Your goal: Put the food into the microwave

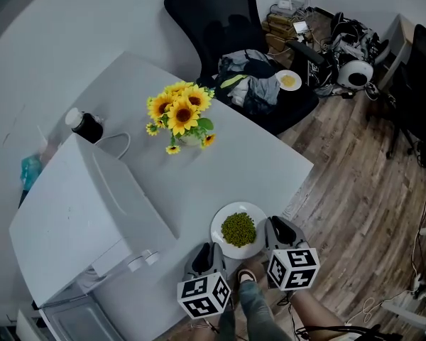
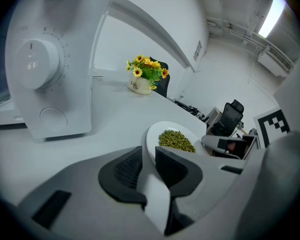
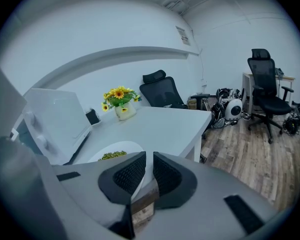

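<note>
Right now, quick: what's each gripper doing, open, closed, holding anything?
Left gripper: closed on the rim of the plate.
Right gripper: closed on the plate's opposite rim.

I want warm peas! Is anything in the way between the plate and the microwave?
Nothing visible. The table between the plate and the microwave is bare; the flowers stand off to the side.

The flower vase (image 2: pixel 138 86) reads "Life"; smaller print below is illegible.
</note>
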Available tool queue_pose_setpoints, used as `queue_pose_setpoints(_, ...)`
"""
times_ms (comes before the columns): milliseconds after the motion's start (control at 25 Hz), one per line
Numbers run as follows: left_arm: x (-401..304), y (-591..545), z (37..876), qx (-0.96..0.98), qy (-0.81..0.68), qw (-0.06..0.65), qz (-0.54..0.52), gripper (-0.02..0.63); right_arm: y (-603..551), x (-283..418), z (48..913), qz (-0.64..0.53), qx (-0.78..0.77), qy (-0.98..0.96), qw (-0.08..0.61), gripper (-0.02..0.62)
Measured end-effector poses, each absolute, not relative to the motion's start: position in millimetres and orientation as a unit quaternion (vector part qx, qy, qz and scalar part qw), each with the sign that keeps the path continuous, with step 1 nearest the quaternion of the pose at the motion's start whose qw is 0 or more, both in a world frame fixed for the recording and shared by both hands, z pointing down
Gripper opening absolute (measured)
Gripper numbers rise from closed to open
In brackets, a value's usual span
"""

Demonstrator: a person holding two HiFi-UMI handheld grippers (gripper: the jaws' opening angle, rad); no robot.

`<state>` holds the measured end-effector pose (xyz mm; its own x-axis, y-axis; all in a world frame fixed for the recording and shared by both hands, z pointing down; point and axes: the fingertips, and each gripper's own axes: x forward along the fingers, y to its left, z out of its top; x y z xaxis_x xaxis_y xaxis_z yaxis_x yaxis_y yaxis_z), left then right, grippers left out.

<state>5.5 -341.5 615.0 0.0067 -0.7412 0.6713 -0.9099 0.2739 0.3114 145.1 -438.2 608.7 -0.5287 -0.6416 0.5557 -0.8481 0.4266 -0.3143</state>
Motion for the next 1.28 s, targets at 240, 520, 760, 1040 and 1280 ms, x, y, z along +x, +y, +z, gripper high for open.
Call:
queue_pose_setpoints(240,6,-346,617,0.592,-0.692,0.401,0.101,0.075,-445,144,611,0.285,0.449,-0.827,0.183,0.054)
queue_pose_setpoints(520,8,-352,618,0.594,-0.687,0.406,0.105,0.075,-446,140,609,0.301,0.441,-0.828,0.17,0.053)
queue_pose_setpoints(760,10,-355,618,0.595,-0.684,0.408,0.106,0.075,-443,136,611,0.307,0.43,-0.832,0.171,0.052)
queue_pose_setpoints(1040,10,-354,617,0.594,-0.686,0.408,0.104,0.075,-436,133,613,0.315,0.427,-0.832,0.165,0.052)
queue_pose_setpoints(1280,9,-353,617,0.587,-0.692,0.409,0.094,0.073,-432,134,613,0.312,0.43,-0.831,0.167,0.052)
